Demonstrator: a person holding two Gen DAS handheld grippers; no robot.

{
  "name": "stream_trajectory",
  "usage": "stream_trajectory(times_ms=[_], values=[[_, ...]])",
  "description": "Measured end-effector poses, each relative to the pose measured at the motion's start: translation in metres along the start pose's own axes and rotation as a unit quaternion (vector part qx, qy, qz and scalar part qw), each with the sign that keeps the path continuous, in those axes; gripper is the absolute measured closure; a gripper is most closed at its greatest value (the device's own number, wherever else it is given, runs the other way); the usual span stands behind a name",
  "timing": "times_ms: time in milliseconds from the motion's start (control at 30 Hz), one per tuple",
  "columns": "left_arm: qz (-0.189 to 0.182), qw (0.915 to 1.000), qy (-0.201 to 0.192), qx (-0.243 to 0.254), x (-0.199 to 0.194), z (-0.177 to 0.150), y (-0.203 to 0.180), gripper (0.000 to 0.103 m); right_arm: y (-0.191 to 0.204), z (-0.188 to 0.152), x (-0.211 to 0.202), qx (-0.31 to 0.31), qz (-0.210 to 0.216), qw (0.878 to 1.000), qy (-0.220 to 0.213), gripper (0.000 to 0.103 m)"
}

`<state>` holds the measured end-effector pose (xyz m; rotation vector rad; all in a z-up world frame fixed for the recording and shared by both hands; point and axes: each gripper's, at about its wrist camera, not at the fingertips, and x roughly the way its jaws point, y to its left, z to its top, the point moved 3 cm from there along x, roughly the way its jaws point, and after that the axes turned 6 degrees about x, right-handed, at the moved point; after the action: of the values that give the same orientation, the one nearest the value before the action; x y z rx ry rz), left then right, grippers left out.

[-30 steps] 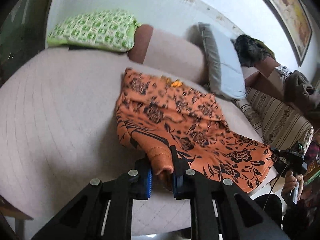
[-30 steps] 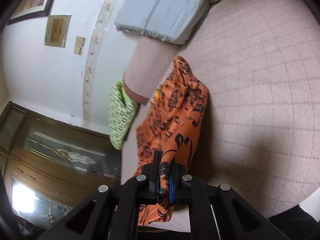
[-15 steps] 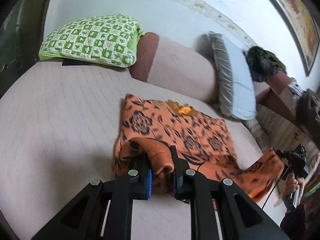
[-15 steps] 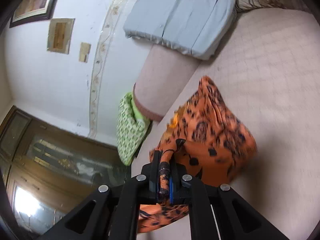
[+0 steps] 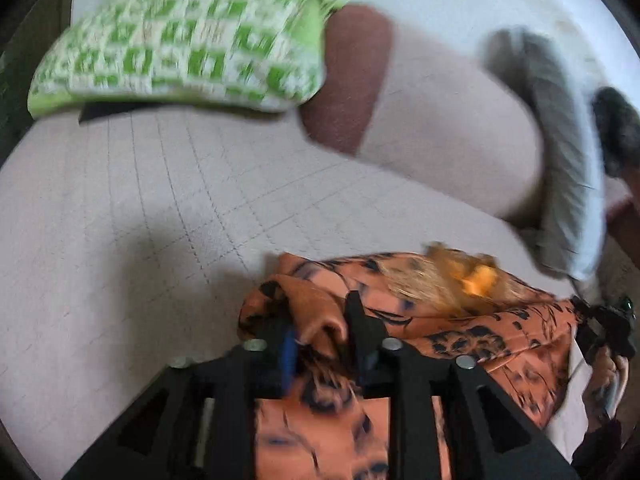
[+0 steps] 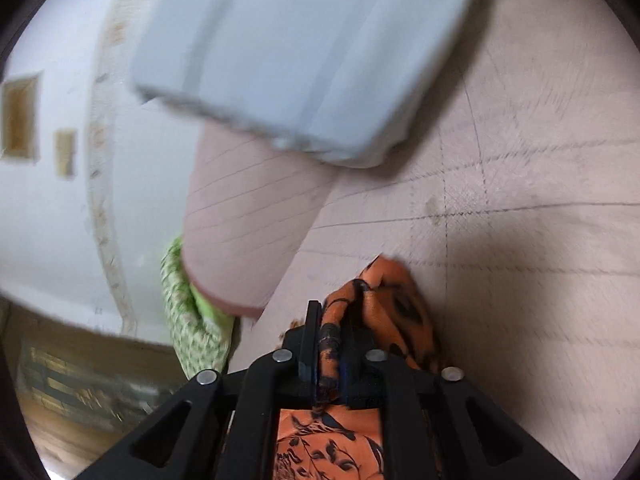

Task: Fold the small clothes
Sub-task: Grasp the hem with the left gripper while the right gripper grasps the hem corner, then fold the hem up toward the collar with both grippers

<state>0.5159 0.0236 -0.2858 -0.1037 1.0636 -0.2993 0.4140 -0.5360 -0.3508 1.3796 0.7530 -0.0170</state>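
An orange garment with black flowers (image 5: 460,320) lies on a pink quilted bed (image 5: 120,220). My left gripper (image 5: 320,320) is shut on a bunched edge of it, with cloth hanging under the jaws. My right gripper (image 6: 330,332) is shut on another rolled edge of the same garment (image 6: 396,312), also low over the bed. The right gripper shows at the right edge of the left wrist view (image 5: 608,328), held in a hand. Both views are blurred by motion.
A green and white checked pillow (image 5: 180,44) lies at the bed's head, beside a pink bolster (image 5: 432,120) with a brown end. A pale blue-grey pillow (image 6: 304,56) leans on it. A white wall stands behind.
Both grippers have carried their edges of the garment forward toward the pillows. The lower part now lies folded over the upper part. Both grips are unchanged.
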Motion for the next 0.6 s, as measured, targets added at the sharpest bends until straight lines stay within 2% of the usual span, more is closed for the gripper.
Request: stream_trajectory(times_ms=[33,100,167,233,267,300,333,367,400,433,467,533,600], values=[[0.004,0.9997,0.021,-0.014,0.015,0.003,0.006,0.071,-0.005,0.005,0.010,0.013,0.000,1.000,0.010,0.093],[-0.008,0.9985,0.040,-0.037,0.030,0.003,0.014,0.070,-0.015,0.016,0.028,0.029,-0.005,0.999,0.032,0.092],[-0.036,0.9971,0.026,-0.061,0.025,0.003,0.023,0.068,-0.023,0.023,0.032,0.040,0.011,0.998,0.052,0.092],[-0.051,0.9951,-0.012,-0.084,0.008,0.006,0.033,0.052,-0.027,0.031,0.022,0.045,0.042,0.996,0.057,0.088],[-0.035,0.9945,-0.033,-0.093,-0.002,0.009,0.038,0.034,-0.029,0.036,0.008,0.039,0.057,0.997,0.041,0.084],[-0.016,0.9925,-0.062,-0.104,-0.015,0.011,0.044,0.028,-0.030,0.039,-0.005,0.035,0.067,0.997,0.026,0.080],[-0.005,0.9894,-0.088,-0.115,-0.030,0.012,0.048,0.028,-0.032,0.043,-0.020,0.038,0.078,0.996,0.009,0.061],[-0.001,0.9877,-0.099,-0.121,-0.042,0.011,0.048,0.028,-0.035,0.046,-0.037,0.049,0.091,0.995,-0.007,0.028],[0.010,0.9871,-0.103,-0.122,-0.055,0.008,0.045,0.028,-0.038,0.047,-0.053,0.063,0.097,0.993,-0.029,0.021],[0.031,0.9871,-0.109,-0.113,-0.070,0.003,0.035,0.028,-0.039,0.043,-0.072,0.071,0.091,0.991,-0.064,0.020],[0.048,0.9876,-0.113,-0.098,-0.082,-0.005,0.021,0.028,-0.033,0.037,-0.084,0.051,0.083,0.992,-0.079,0.020],[0.060,0.9899,-0.105,-0.075,-0.095,-0.024,-0.008,0.026,-0.010,0.017,-0.093,-0.020,0.039,0.997,-0.065,0.020],[0.056,0.9913,-0.094,-0.072,-0.103,-0.056,-0.029,0.022,0.009,-0.012,-0.091,-0.075,0.003,0.996,-0.053,0.022]])
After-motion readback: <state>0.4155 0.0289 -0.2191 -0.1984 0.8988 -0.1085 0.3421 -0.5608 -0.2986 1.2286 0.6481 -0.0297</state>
